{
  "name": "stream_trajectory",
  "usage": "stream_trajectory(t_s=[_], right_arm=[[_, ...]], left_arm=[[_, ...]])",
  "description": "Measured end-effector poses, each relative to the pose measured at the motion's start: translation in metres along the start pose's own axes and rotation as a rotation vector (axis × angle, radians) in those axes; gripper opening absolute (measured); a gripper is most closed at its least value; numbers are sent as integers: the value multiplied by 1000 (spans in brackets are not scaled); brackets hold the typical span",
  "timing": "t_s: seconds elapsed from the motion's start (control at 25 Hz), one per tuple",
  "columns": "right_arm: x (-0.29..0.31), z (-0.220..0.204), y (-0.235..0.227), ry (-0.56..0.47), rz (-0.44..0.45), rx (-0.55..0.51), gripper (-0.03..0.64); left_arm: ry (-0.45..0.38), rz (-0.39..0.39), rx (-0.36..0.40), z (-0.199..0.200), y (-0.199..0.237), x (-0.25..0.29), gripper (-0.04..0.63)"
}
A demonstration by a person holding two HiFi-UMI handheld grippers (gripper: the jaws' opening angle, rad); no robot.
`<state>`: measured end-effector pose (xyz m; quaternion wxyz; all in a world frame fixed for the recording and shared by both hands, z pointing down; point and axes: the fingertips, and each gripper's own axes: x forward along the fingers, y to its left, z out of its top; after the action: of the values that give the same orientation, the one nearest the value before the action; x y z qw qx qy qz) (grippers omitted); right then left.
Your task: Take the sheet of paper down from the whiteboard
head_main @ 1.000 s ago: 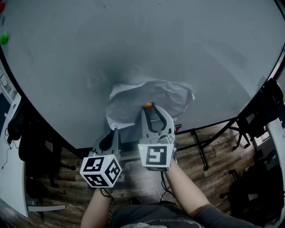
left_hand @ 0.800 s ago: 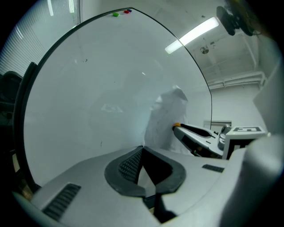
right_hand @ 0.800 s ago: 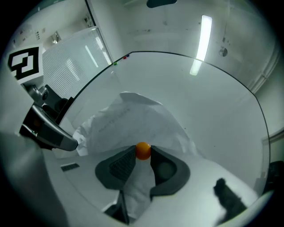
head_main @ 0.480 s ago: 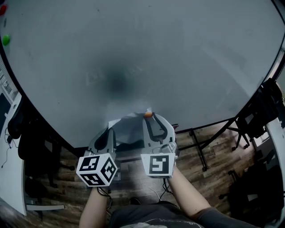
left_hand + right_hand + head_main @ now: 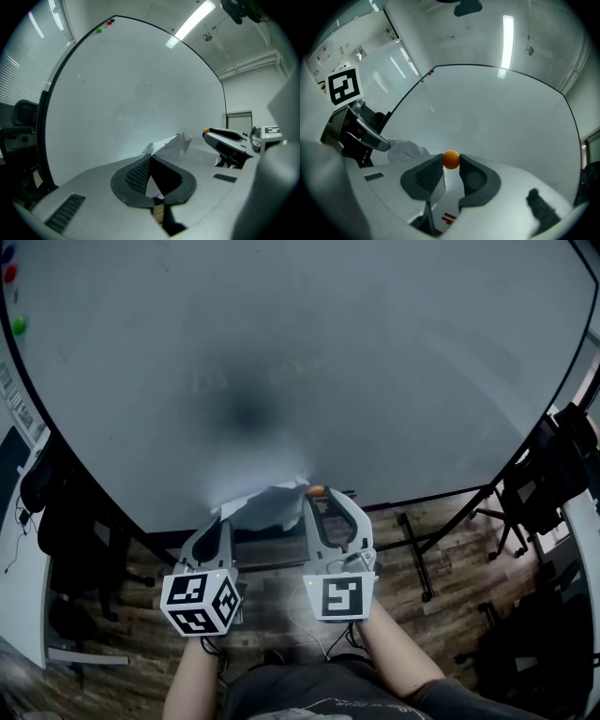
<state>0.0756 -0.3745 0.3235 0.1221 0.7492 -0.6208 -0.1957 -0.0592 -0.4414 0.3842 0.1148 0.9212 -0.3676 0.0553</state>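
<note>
The white sheet of paper (image 5: 267,507) is off the whiteboard (image 5: 300,362) and hangs crumpled in front of the board's lower edge. My left gripper (image 5: 225,523) is shut on one edge of it; in the left gripper view the paper (image 5: 171,144) sticks out past the closed jaw tips of the left gripper (image 5: 150,157). My right gripper (image 5: 316,495) is just to its right, shut on a small orange ball magnet (image 5: 316,490). In the right gripper view that magnet (image 5: 451,159) sits pinched between the pads, with the paper (image 5: 408,152) to its left.
A green magnet (image 5: 19,326) and a red magnet (image 5: 9,274) stick to the board's upper left corner. The board stands on a black wheeled frame (image 5: 422,559) over a wooden floor. Black chairs stand at the left (image 5: 66,521) and right (image 5: 553,474).
Both grippers have drawn back from the board toward the person. The paper has come off the board with the left gripper and now shows far less of itself; the magnet went along with the right.
</note>
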Motion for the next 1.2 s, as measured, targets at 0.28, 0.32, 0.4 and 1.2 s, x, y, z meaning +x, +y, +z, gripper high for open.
stream_trajectory(t_s=[0.28, 0.32, 0.4, 1.2], right_arm=[[-39, -5, -36, -53, 88, 38, 112], [-45, -6, -42, -61, 102, 42, 112], [-56, -9, -52, -72, 128, 50, 112], [-169, -29, -112, -157, 359, 164, 112]], left_arm=[[-22, 101, -9, -12, -51, -22, 11], [-27, 116, -9, -12, -59, -25, 11], [-37, 142, -10, -14, -75, -30, 11], [-49, 426, -62, -67, -204, -139, 11]])
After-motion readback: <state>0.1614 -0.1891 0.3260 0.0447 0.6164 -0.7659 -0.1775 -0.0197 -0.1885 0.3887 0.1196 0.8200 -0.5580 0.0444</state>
